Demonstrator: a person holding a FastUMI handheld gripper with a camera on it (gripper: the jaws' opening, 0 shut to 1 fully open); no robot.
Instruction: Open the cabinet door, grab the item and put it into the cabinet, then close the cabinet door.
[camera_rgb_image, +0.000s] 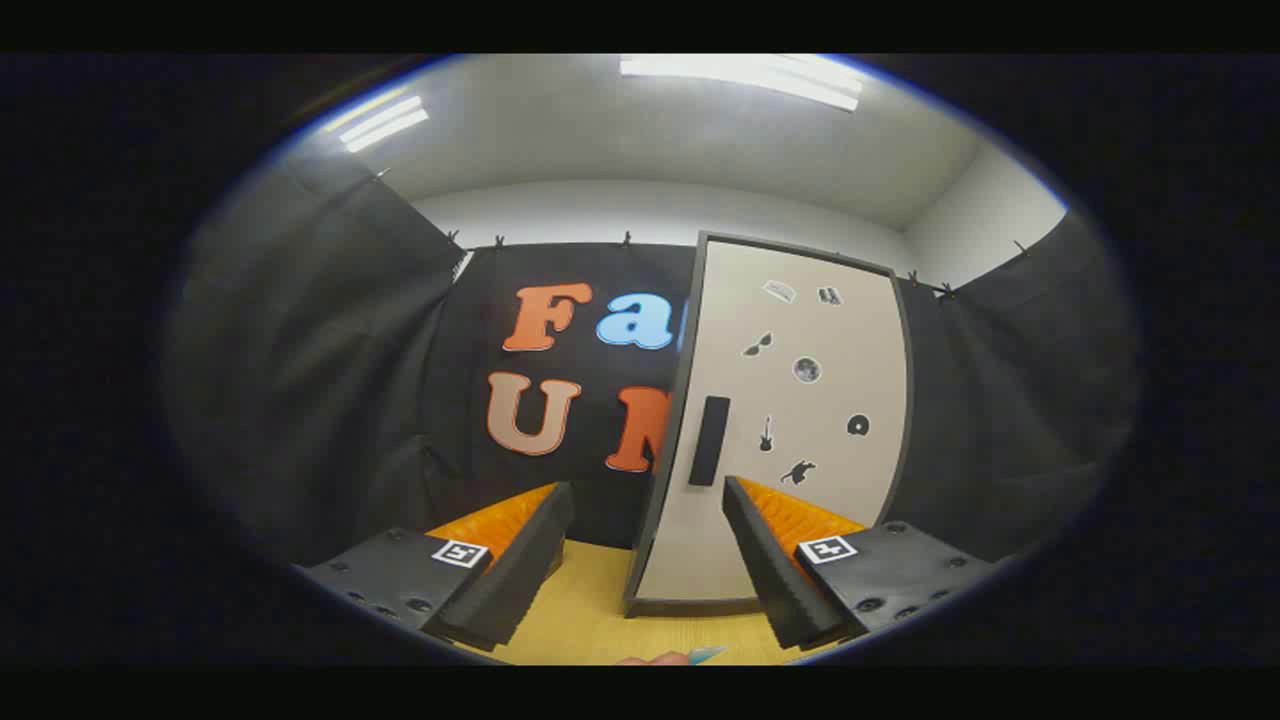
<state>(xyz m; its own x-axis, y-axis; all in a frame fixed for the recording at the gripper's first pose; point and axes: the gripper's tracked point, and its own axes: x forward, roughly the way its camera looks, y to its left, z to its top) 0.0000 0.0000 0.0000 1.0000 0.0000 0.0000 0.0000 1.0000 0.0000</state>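
Clearly the gripper (640, 560) is spread wide with nothing between its fingers, ready for the door; just beneath them a small pale-blue item (705, 654) peeks up from the yellow table (590, 610), too cut off to identify. Beyond stands the cabinet (790, 420), door shut, its dark handle (709, 440) just ahead

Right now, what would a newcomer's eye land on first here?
The tall pale cabinet door just beyond the fingers, closed, dotted with small dark stickers, its dark handle near the left edge. Then the gripper, open with nothing between its fingers, above the yellow tabletop.
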